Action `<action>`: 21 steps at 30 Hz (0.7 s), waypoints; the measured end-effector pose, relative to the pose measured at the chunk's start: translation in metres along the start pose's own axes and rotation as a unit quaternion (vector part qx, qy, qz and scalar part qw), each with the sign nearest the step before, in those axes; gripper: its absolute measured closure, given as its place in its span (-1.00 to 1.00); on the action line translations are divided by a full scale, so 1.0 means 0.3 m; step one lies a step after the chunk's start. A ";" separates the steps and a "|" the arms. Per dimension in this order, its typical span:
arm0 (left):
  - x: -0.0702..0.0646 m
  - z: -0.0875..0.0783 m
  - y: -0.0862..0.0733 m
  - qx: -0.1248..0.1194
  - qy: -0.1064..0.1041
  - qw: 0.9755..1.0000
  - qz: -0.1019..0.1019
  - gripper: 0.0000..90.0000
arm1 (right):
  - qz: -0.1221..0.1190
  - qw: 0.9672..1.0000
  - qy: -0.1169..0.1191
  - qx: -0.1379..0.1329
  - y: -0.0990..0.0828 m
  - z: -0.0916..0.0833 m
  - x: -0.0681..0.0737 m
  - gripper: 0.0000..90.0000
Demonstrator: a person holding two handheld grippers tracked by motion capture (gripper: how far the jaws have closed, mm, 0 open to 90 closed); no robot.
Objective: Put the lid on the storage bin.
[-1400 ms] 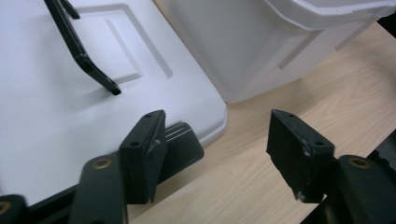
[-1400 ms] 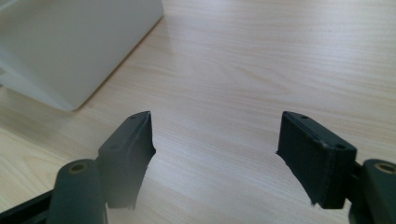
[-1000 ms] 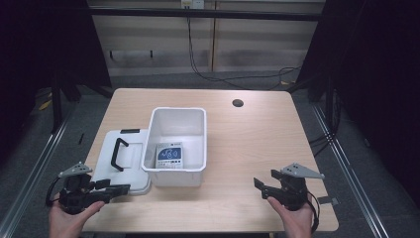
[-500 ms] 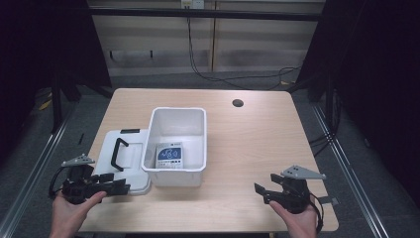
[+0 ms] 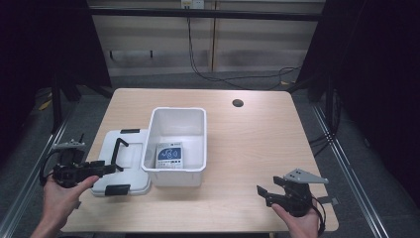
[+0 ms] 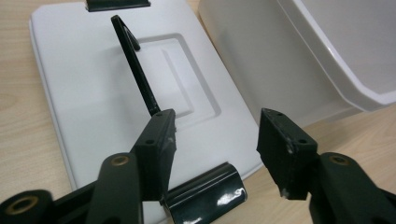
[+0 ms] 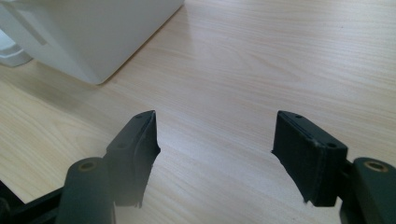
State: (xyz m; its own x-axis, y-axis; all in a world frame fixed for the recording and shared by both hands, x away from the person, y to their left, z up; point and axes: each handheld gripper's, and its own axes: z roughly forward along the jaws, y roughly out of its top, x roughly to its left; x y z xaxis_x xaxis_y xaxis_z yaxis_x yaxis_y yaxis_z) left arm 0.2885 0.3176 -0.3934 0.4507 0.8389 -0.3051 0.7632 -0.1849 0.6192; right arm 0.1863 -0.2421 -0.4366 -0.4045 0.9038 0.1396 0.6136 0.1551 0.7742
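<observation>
- Two grippers are over the table (image 5: 247, 148): the left gripper (image 5: 110, 167) at about 8 o'clock of the table top, the right gripper (image 5: 261, 192) at about 5 o'clock.
- The white lid (image 5: 124, 161) lies flat on the wood, just beside the left wall of the white bin (image 5: 179, 121), and it seems to touch that wall.
- The long axis of the lid runs from 6 o'clock to 12 o'clock, the same way as the bin.
- The black handle (image 5: 118, 148) of the lid stands raised and a little tilted; it also runs along the 6 to 12 line.
- One black clip (image 5: 117, 189) sits on the near edge of the lid at 6 o'clock, another on the far edge at 12 o'clock.
- The jaws of the left gripper have just been closing. They are still apart and press on nothing; in the left gripper view the end of the handle (image 6: 140, 74) is just in front of one jaw and the near clip (image 6: 205, 193) lies below the gap.
- The jaws of the right gripper stand wide apart above bare wood, well apart from the bin.
- Inside the bin, at its near end, lies a card (image 5: 169, 155) with a blue picture; its writing is too small to read.
- A small dark hole (image 5: 237, 103) is in the table at about 1 o'clock.
</observation>
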 end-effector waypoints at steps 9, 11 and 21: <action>-0.001 0.000 0.079 0.025 0.019 1.000 0.003 0.13 | 0.000 1.000 -0.004 0.000 0.000 0.002 0.000 -0.32; 0.004 0.004 0.089 0.032 0.018 0.999 0.001 0.11 | -0.001 1.000 -0.004 0.001 0.000 0.002 0.001 -0.32; 0.055 0.048 0.161 0.056 0.027 0.998 -0.020 -0.02 | -0.004 1.000 -0.001 0.002 0.001 0.005 0.002 -0.32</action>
State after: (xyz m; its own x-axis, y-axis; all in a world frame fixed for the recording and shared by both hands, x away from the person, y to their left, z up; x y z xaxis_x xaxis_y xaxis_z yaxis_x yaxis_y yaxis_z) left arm 0.3394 0.3153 -0.3790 0.3953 0.8729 -0.2861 0.8283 -0.2040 0.5219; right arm 0.1871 -0.2409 -0.4372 -0.4074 0.9035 0.1327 0.6133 0.1631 0.7728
